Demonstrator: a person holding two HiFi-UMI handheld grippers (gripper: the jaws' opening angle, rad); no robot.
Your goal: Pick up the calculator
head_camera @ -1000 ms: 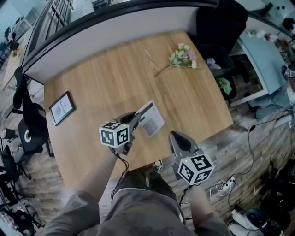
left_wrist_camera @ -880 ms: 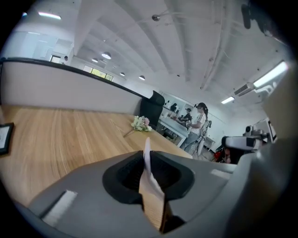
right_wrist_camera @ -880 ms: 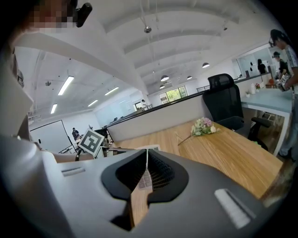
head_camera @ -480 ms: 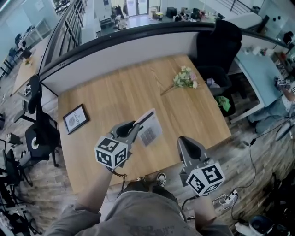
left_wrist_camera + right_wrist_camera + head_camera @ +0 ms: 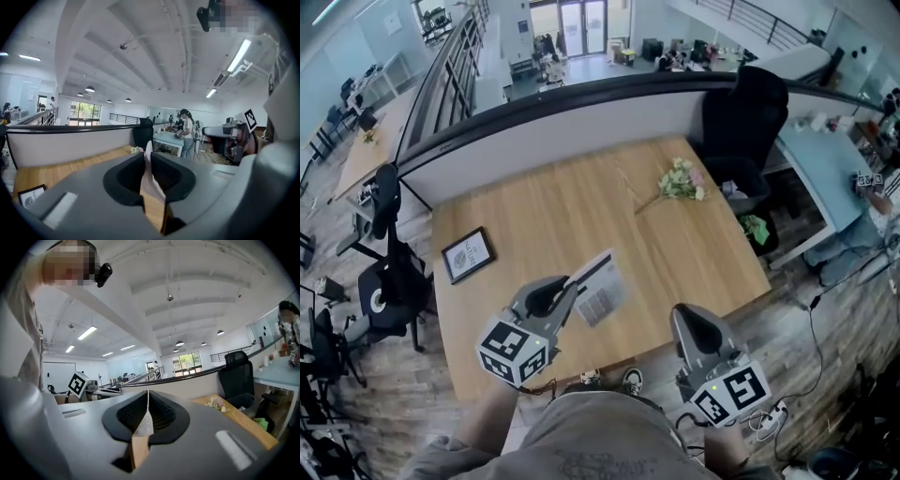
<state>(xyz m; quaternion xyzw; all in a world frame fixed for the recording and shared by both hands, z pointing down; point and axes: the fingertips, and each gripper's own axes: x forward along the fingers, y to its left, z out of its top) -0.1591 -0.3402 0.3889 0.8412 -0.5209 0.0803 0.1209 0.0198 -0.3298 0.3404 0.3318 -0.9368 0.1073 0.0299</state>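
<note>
The calculator [image 5: 600, 289], a thin grey slab with rows of keys and a dark top strip, hangs tilted in the air above the wooden table [image 5: 581, 202]. My left gripper [image 5: 573, 285] is shut on its left edge. In the left gripper view the calculator [image 5: 149, 180] shows edge-on as a thin pale blade pinched between the dark pads of the left gripper [image 5: 147, 152]. My right gripper [image 5: 686, 315] is raised to the right of the calculator, apart from it. In the right gripper view the right gripper [image 5: 148, 401] has its pads closed together with nothing between them.
A small framed picture [image 5: 469, 254] lies at the table's left side. A bunch of flowers [image 5: 680, 183] lies at the far right. A black chair [image 5: 750, 103] and a dark bin [image 5: 757, 228] stand beyond the right edge; an office chair [image 5: 384, 281] stands at the left.
Both grippers have risen toward the head camera. The calculator has gone up with the left gripper and now hangs higher above the table.
</note>
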